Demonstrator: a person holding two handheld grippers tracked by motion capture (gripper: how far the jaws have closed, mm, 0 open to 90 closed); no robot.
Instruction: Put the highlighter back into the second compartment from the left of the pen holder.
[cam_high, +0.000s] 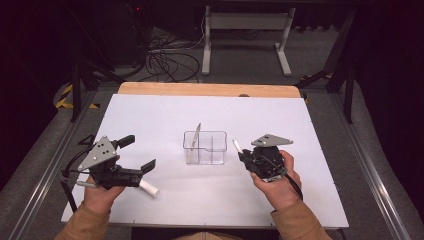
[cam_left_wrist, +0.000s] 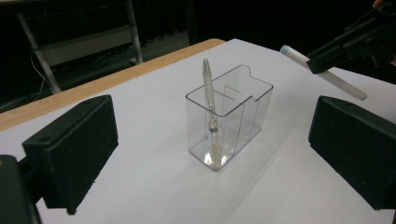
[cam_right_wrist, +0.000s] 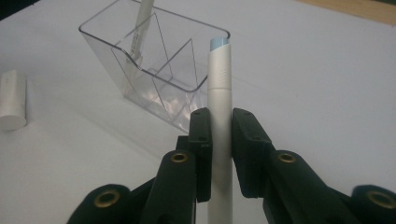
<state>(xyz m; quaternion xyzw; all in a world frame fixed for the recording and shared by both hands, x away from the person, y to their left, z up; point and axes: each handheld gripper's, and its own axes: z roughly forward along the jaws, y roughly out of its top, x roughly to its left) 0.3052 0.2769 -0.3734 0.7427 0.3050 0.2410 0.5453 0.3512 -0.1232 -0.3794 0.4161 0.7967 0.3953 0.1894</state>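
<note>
A clear plastic organizer (cam_high: 205, 148) with dividers stands mid-table, and a slim silvery pen (cam_high: 196, 136) leans upright in its left compartment. My right gripper (cam_high: 244, 156), just right of the organizer, is shut on a white marker (cam_high: 236, 146) whose pale blue tip points up and toward the box. In the right gripper view the pads clamp the marker (cam_right_wrist: 219, 88) at the middle of its barrel, with the organizer (cam_right_wrist: 154, 70) just beyond. My left gripper (cam_high: 138, 152) hovers open to the left of the box. Its view faces the organizer (cam_left_wrist: 229, 116) and the pen (cam_left_wrist: 210, 112) between wide jaws.
A short white cap-like cylinder (cam_high: 149, 188) lies on the white mat (cam_high: 300, 200) beside my left hand; it appears at the left edge of the right gripper view as the cylinder (cam_right_wrist: 11, 100). A wooden table edge (cam_high: 210, 89) runs along the far side, with cables and a stand beyond.
</note>
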